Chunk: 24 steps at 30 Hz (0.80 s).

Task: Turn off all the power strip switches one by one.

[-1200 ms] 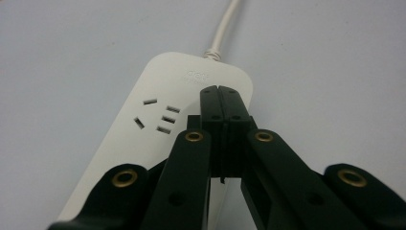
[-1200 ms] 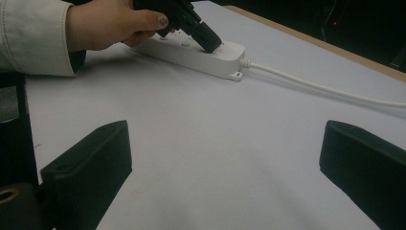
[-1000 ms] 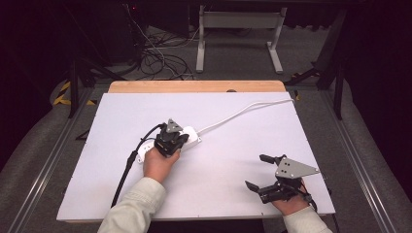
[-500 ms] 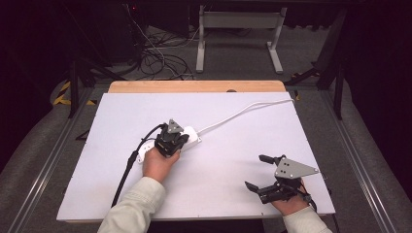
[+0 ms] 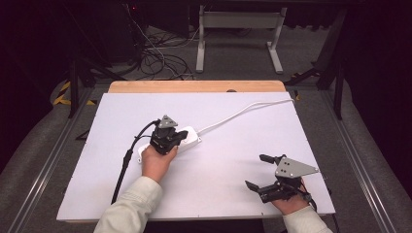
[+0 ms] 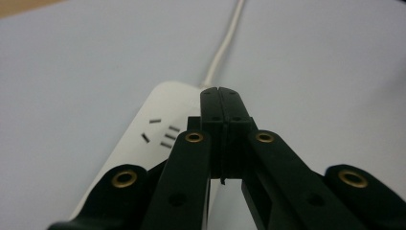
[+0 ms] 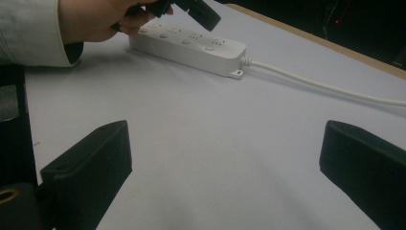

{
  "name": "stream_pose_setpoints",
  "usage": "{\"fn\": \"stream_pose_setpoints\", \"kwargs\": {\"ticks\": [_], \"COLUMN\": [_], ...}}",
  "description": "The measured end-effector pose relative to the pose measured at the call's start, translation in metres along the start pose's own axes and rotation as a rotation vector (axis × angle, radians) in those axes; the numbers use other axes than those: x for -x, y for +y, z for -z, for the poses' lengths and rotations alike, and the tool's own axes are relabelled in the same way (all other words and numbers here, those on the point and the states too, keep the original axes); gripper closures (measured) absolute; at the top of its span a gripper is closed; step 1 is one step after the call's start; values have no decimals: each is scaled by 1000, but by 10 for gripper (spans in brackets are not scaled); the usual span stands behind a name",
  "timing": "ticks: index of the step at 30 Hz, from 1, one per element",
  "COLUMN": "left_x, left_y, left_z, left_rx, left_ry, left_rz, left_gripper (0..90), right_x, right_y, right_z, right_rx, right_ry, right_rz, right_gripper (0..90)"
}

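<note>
A white power strip (image 5: 193,139) lies left of the middle of the white tabletop (image 5: 223,194), and its white cord (image 5: 243,112) runs to the far right edge. My left gripper (image 5: 180,136) is shut with nothing between its jaws. Its tips sit just over the strip's top. In the left gripper view the shut jaws of the left gripper (image 6: 221,93) cover part of the strip (image 6: 143,143), with socket slots beside them. My right gripper (image 5: 255,171) rests near the front right corner, open and empty. The right gripper view looks between the wide-apart jaws of the right gripper (image 7: 225,139) toward the strip (image 7: 191,45) and the left gripper (image 7: 203,13).
A strip of wood (image 5: 194,86) edges the far side of the table. A black cable (image 5: 124,167) trails from the left gripper toward the front left. Beyond the table, loose cables (image 5: 160,58) and a white stand's legs (image 5: 274,48) lie on the floor.
</note>
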State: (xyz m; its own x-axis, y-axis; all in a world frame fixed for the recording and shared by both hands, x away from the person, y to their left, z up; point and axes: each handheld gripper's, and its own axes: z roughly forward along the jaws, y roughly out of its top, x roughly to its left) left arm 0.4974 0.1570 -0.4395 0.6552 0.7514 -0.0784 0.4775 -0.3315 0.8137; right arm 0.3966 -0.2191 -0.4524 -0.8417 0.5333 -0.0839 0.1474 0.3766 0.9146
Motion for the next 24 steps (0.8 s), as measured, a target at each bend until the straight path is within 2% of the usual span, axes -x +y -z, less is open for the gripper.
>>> {"fn": "stream_pose_setpoints", "kwargs": {"ticks": [3, 4, 5, 8, 9, 11, 12, 13, 15, 16, 18, 19, 22, 24], "left_x": [9, 10, 11, 13, 13, 15, 15, 17, 19, 20, 22, 23, 24, 26], "left_y": [4, 4, 5, 5, 6, 7, 8, 8, 8, 8, 6, 6, 4, 3], "left_z": [11, 13, 17, 23, 25, 30, 32, 34, 34, 36, 40, 44, 59, 71], "left_rx": [6, 7, 13, 28, 38, 61, 69, 75, 78, 80, 99, 111, 155, 162], "left_ry": [14, 10, 4, -17, -38, -48, -43, -55, -64, -56, -49, -57, -75, -77], "left_rz": [-61, -71, -85, -85, -73, -69, -80, -73, -75, -98, -114, -121, -115, -133], "left_gripper": [891, 799, 798, 764, 764, 732, 718, 659, 634, 611, 529, 529, 429, 419], "right_x": [-1, -1, -1, -1, -1, -1, -1, 0, 0, -1, -1, -1, 0, 0], "right_y": [0, 0, 0, 0, 0, 0, 0, -1, -1, -1, -1, -1, -1, -1], "right_z": [1, 1, 1, 1, 1, 2, 2, 2, 2, 3, 4, 4, 5, 4], "right_rx": [4, 5, 4, -3, -3, -1, 1, -1, 0, 2, 2, 2, 9, 5], "right_ry": [-1, -2, -2, -6, -6, -8, -8, -10, -11, -8, -10, -10, -13, -14], "right_rz": [1, 1, 1, -3, -3, -2, -3, -3, -2, -5, -4, -4, -8, -9], "right_gripper": [44, 44, 44, 44, 44, 44, 44, 44, 44, 44, 44, 44, 44, 44]}}
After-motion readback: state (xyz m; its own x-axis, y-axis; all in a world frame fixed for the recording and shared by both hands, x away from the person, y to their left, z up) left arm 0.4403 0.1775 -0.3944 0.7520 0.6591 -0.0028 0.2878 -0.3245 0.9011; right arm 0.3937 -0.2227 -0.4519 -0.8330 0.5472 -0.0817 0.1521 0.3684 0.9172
